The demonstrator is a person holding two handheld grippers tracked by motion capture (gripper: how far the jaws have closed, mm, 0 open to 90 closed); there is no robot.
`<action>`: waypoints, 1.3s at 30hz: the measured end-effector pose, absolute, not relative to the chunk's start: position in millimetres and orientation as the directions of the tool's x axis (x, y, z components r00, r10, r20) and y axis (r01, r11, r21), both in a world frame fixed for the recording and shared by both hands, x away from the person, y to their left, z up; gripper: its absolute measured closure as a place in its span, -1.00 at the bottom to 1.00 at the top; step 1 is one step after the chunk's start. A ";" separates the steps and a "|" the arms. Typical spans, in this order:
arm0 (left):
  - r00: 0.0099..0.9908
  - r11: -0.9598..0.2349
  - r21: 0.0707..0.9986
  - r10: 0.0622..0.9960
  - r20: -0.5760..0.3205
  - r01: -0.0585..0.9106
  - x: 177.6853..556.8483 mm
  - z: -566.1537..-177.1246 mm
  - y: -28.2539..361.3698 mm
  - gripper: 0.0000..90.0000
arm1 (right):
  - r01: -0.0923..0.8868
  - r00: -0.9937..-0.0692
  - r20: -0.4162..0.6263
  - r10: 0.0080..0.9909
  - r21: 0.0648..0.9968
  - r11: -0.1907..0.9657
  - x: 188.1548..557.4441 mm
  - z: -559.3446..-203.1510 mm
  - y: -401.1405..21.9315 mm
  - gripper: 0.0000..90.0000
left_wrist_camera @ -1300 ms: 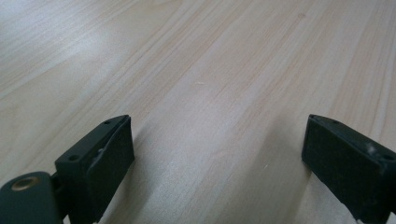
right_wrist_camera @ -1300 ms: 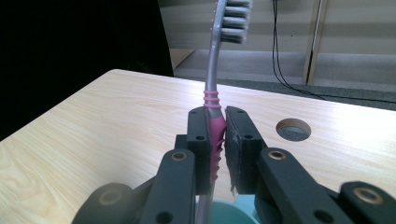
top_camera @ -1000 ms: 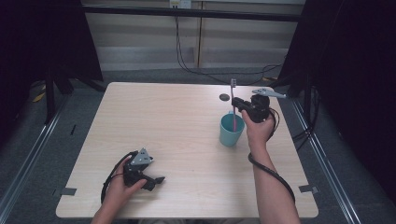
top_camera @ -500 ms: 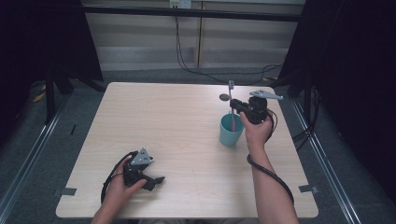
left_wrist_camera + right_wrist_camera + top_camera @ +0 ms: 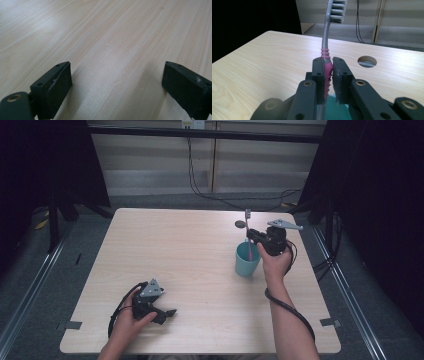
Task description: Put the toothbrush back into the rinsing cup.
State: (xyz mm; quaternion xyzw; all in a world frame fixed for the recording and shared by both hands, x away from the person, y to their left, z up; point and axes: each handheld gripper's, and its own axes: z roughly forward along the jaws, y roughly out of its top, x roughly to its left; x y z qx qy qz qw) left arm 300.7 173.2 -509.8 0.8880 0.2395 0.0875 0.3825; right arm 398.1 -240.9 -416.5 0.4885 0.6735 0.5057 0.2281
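1. Here, my right gripper [image 5: 328,75] clamps a pink-handled toothbrush [image 5: 326,52] upright over the teal cup [image 5: 247,260], bristles up, its lower end inside the cup.
2. My left gripper [image 5: 162,312] rests on the wooden table [image 5: 190,250] at the near left, jaws spread wide with nothing between them.

No readable text, labels, brands or numbers in any view; toothbrush [image 5: 326,50], cup [image 5: 247,260] and table [image 5: 190,250] all unmarked.

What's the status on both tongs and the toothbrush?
Right tongs shut on toothbrush, upright, lower end in the cup. Left tongs open, low over bare table. Nothing in the way.
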 end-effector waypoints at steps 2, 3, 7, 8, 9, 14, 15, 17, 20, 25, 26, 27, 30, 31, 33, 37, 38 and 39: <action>0.870 -0.593 0.721 0.492 -0.028 0.358 300.8 -509.8 173.3 -0.80 | 0.425 -0.417 0.182 0.890 0.905 0.014 396.6 -416.8 -241.5 0.80; 0.870 -0.594 0.721 0.492 -0.028 0.358 300.8 -509.8 173.3 -0.80 | 0.421 -0.419 0.183 0.889 0.907 0.012 395.6 -417.2 -242.2 0.80; 0.870 -0.593 0.721 0.492 -0.028 0.359 300.7 -509.8 173.2 -0.80 | 0.419 -0.419 0.188 0.888 0.908 0.005 391.4 -418.9 -243.5 0.80; 0.871 -0.594 0.720 0.491 -0.029 0.359 300.8 -509.7 173.4 -0.80 | 0.417 -0.423 0.188 0.887 0.909 0.006 389.1 -419.6 -244.6 0.80; 0.871 -0.594 0.720 0.491 -0.029 0.359 300.8 -509.7 173.4 -0.80 | 0.417 -0.423 0.188 0.887 0.909 0.006 389.1 -419.6 -244.6 0.80; 0.870 -0.593 0.721 0.492 -0.027 0.358 300.7 -509.8 173.3 -0.80 | 0.413 -0.419 0.192 0.887 0.911 -0.002 386.1 -420.7 -247.4 0.80; 0.870 -0.593 0.721 0.493 -0.027 0.358 300.7 -509.8 173.2 -0.80 | 0.415 -0.419 0.195 0.887 0.910 -0.004 385.9 -420.8 -247.7 0.80; 0.870 -0.593 0.721 0.493 -0.026 0.358 300.7 -509.8 173.3 -0.80 | 0.415 -0.420 0.194 0.886 0.910 -0.003 384.8 -421.1 -246.9 0.80; 0.870 -0.593 0.721 0.492 -0.027 0.358 300.7 -509.8 173.2 -0.80 | 0.416 -0.425 0.194 0.884 0.909 0.000 382.4 -423.3 -245.6 0.79; 0.870 -0.593 0.721 0.493 -0.026 0.358 300.7 -509.8 173.2 -0.80 | 0.428 -0.424 0.189 0.886 0.904 0.012 378.6 -428.2 -244.9 0.79; 0.870 -0.593 0.721 0.493 -0.027 0.358 300.7 -509.8 173.3 -0.80 | 0.432 -0.422 0.190 0.887 0.902 0.013 377.9 -429.0 -244.9 0.79; 0.870 -0.593 0.721 0.493 -0.026 0.358 300.7 -509.8 173.3 -0.80 | 0.435 -0.422 0.191 0.886 0.900 0.013 376.8 -430.3 -245.1 0.79; 0.870 -0.593 0.721 0.493 -0.026 0.358 300.7 -509.8 173.2 -0.80 | 0.439 -0.421 0.194 0.886 0.898 0.013 374.2 -432.7 -246.2 0.79; 0.872 -0.597 0.719 0.490 -0.025 0.356 300.9 -509.6 173.5 -0.80 | 0.441 -0.419 0.193 0.887 0.898 0.013 373.5 -433.1 -246.4 0.79; 0.870 -0.593 0.721 0.493 -0.027 0.358 300.7 -509.8 173.2 -0.80 | 0.445 -0.419 0.192 0.887 0.896 0.016 372.0 -433.9 -246.9 0.79; 0.870 -0.593 0.721 0.493 -0.026 0.358 300.7 -509.8 173.3 -0.80 | 0.450 -0.422 0.189 0.887 0.893 0.024 369.8 -435.4 -247.0 0.79; 0.870 -0.593 0.721 0.492 -0.027 0.358 300.7 -509.8 173.3 -0.80 | 0.450 -0.424 0.185 0.886 0.893 0.029 369.4 -435.9 -247.1 0.79; 0.870 -0.593 0.721 0.493 -0.026 0.358 300.7 -509.8 173.3 -0.80 | 0.458 -0.422 0.187 0.887 0.889 0.030 368.4 -437.3 -247.1 0.79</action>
